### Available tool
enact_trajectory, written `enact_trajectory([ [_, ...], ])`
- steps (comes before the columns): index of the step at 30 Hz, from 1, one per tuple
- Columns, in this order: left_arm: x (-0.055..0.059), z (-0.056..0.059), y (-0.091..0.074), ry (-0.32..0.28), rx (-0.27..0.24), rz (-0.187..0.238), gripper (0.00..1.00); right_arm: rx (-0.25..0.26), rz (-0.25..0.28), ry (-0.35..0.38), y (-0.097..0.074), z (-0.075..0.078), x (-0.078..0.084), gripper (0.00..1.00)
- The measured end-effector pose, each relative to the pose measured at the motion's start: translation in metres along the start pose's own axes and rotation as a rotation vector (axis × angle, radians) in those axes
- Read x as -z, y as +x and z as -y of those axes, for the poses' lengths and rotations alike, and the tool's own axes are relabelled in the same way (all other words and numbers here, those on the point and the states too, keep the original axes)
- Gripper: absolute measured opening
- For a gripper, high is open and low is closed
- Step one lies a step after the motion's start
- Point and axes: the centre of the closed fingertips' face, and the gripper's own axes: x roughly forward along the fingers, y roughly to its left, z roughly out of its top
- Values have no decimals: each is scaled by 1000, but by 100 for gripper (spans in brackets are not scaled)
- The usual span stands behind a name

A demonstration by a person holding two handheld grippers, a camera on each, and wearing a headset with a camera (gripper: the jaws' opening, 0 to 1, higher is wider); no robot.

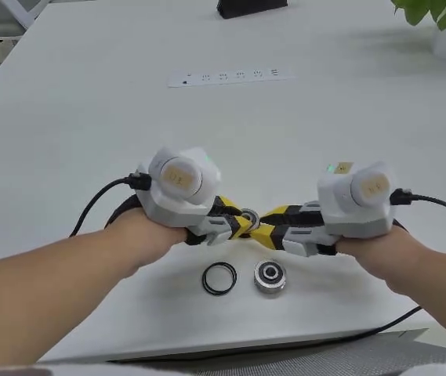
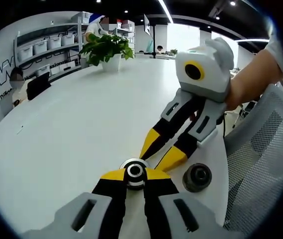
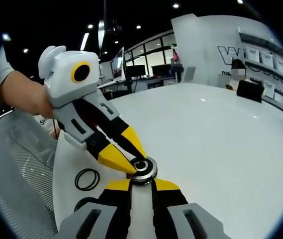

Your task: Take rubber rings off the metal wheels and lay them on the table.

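One metal wheel (image 3: 144, 169) between the tips — left tongs (image 2: 134, 175), right tongs (image 3: 142, 183), both clamped on it

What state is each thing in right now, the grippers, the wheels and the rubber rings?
left gripper: shut on the held wheel.
right gripper: shut on the same wheel.
held wheel: lifted off the table, dark ring still on.
second wheel: lying flat on the table, rim looks bare.
loose rubber rings: off, flat on the table.
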Motion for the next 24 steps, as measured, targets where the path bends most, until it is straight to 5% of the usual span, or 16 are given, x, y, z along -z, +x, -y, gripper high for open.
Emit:
enact_trajectory([
  [1,0,0,0,0,0,-1,7,7,-33,-19,-2,2,6,7],
  [3,0,0,0,-1,0,0,7,-7,-2,23,-3,1,4,4],
  [12,1,0,-1,-3,-2,-1,7,-4,-2,6,-3,1,3,0],
  [21,1,1,-1,-3,0,-2,7,-11,-12,13,-4,0,5,0],
  [24,1,1,-1,-3,1,-1,7,-17,3,3,-5,-1,4,10],
])
